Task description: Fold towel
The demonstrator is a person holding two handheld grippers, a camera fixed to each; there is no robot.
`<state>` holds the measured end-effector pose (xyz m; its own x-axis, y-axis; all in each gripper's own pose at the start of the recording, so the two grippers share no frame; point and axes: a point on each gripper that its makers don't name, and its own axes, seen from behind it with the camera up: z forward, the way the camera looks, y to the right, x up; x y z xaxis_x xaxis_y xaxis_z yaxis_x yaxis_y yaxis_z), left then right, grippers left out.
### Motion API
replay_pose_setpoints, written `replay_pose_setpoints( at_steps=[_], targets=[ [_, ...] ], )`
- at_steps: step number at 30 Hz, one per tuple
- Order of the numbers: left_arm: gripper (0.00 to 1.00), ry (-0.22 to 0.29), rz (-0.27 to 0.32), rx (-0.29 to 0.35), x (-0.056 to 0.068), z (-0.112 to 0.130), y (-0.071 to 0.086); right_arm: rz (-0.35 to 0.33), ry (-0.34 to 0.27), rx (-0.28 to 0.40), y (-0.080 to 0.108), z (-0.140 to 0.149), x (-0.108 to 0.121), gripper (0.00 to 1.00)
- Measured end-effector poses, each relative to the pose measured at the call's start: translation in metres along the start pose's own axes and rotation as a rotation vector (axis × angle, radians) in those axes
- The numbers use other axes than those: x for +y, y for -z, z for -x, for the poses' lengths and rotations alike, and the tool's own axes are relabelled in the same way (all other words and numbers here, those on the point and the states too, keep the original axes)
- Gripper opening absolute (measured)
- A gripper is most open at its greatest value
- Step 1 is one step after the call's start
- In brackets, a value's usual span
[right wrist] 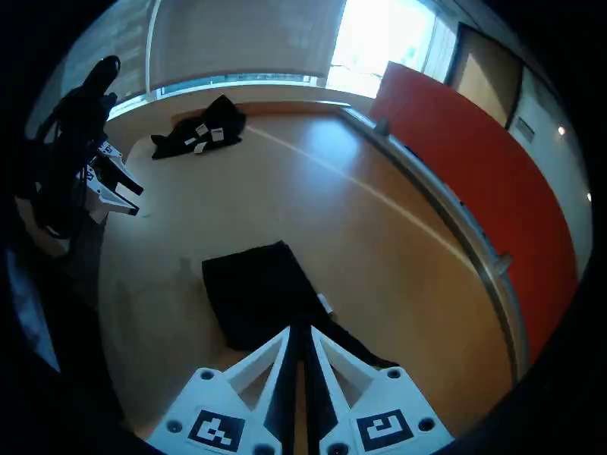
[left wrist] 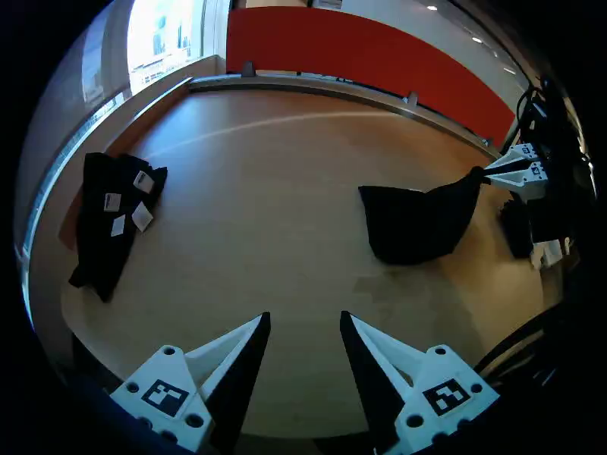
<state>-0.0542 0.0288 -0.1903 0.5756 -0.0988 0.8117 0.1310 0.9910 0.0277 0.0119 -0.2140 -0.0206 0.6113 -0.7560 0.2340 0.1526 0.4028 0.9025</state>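
The black towel (right wrist: 254,299), seemingly limp and light, lies well apart from the tagged cloth heap (left wrist: 114,216), a corner pinched by the right gripper (right wrist: 302,334); the left gripper (left wrist: 303,315), jaws spread, should take another corner.

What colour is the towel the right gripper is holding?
Plain black; the towel shows best in the left gripper view, pinched by the right gripper.

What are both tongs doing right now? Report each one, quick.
Left tongs: open, holding nothing.
Right tongs: closed on a corner of the black towel.
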Motion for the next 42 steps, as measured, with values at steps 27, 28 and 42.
replay_pose_setpoints(
  at_steps=[27, 28, 42],
  targets=[
    [0.67, 0.049, -0.038, 0.041, -0.018, 0.015, 0.029, -0.219, 0.076, -0.047, -0.103, -0.048, -0.085, 0.04],
    [0.67, 0.052, -0.039, 0.042, -0.018, 0.015, 0.030, -0.230, 0.072, -0.055, -0.108, -0.046, -0.090, 0.04],
    [0.67, 0.061, -0.040, 0.042, -0.023, 0.017, 0.030, -0.258, 0.007, -0.097, -0.131, -0.033, -0.105, 0.21]
  ],
)
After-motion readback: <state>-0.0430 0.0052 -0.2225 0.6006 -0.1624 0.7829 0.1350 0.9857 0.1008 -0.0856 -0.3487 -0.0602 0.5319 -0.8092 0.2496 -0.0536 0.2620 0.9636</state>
